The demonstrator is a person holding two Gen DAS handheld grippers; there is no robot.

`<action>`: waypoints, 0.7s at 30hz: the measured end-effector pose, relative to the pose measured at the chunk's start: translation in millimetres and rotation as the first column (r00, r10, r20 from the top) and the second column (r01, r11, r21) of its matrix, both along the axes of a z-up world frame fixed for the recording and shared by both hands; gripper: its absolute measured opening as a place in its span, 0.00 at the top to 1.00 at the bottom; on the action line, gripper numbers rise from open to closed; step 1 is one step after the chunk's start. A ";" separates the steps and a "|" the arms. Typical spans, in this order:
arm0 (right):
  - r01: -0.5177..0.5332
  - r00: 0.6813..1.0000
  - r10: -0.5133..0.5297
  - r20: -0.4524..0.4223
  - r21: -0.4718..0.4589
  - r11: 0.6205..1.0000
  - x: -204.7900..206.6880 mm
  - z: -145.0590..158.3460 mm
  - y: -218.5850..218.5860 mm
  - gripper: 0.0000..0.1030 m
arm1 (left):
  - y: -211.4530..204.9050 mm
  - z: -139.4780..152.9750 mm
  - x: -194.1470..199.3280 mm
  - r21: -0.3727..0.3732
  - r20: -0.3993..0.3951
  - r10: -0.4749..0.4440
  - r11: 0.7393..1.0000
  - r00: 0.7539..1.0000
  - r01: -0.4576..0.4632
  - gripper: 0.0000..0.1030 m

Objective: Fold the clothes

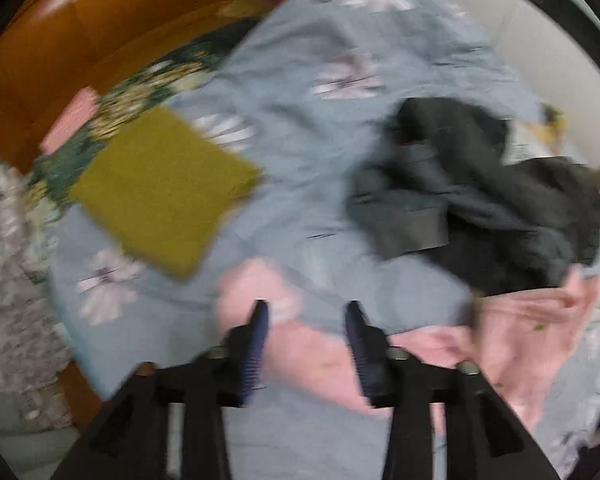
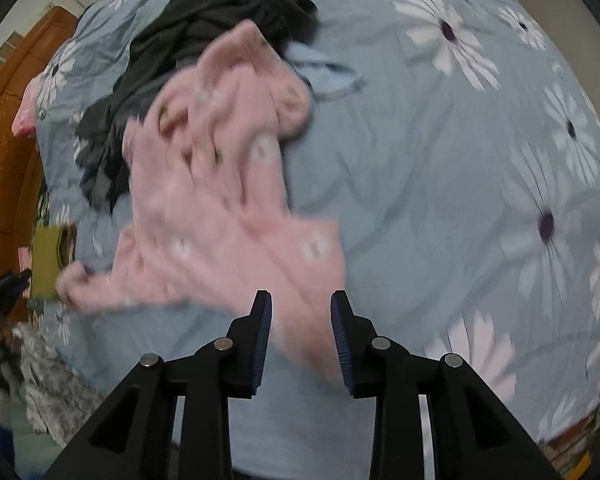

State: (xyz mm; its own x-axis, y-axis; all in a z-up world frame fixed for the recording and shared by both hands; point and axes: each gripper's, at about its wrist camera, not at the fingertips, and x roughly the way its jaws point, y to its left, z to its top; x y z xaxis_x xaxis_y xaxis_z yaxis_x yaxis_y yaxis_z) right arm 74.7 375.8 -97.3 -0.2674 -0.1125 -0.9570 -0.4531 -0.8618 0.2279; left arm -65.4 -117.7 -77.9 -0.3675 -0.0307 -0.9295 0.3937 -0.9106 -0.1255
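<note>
Two wrist-camera views look down onto a bed covered with a blue-grey sheet [image 2: 440, 168] printed with large white daisies. In the right wrist view, a pink fleecy garment [image 2: 220, 184] with small pale motifs lies crumpled and spread across the sheet, blurred by motion; one end of it runs down between the fingers of the right gripper [image 2: 301, 300], whose black arms end in blue ribbed pads [image 2: 262, 340]. The two fingers stand apart with a clear gap, and the pink fabric passes through that gap — whether it is pinched or merely lying there cannot be told. Behind the pink garment, touching its far edge, sits a heap of dark grey-black clothing [image 2: 204, 20]. At the left edge of this view a folded mustard-yellow item [image 2: 46, 258] lies near the side of the bed, with an orange-brown wooden panel [image 2: 4, 152] beyond it. The left wrist view is heavily blurred. The left gripper [image 1: 307, 308] also has its fingers apart, hanging over a patch of the pink garment [image 1: 532, 332] that lies on the sheet [image 1: 308, 160] under and to the right of it; no cloth is visibly caught between them. The dark clothing heap [image 1: 480, 196] sits at upper right, just beside the pink fabric. The folded mustard-yellow piece [image 1: 160, 196] lies flat at left, well apart from the heap, with a dark floral-patterned cloth [image 1: 148, 88] just behind it and the same wooden panel [image 1: 80, 40] beyond.
</note>
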 end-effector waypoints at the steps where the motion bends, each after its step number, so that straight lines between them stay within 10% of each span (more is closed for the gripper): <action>1: 0.006 1.000 -0.007 -0.025 -0.016 1.000 -19.5 -0.8 1.5 0.62 | 16.9 1.1 -9.2 0.036 -0.015 -0.033 0.999 0.999 0.034 0.46; 7: 0.117 0.978 -0.140 -0.152 -0.149 0.982 -140.4 -6.2 13.4 0.55 | 105.3 -11.4 -52.9 0.205 -0.027 -0.173 0.963 0.985 0.175 0.43; 16: 0.211 0.976 -0.216 -0.040 -0.101 0.972 -215.5 -31.1 30.9 0.69 | 188.4 -38.8 -96.3 0.329 0.025 -0.280 0.909 0.960 0.257 0.41; 19: 0.220 0.975 -0.224 -0.014 -0.142 0.965 -202.5 -42.1 40.9 0.96 | 216.1 -47.9 -110.8 0.371 0.039 -0.317 0.885 0.948 0.280 0.90; 21: 0.222 0.973 -0.228 -0.024 -0.150 0.963 -190.2 -41.7 46.2 0.97 | 234.6 -54.0 -120.4 0.398 0.048 -0.341 0.869 0.939 0.295 0.90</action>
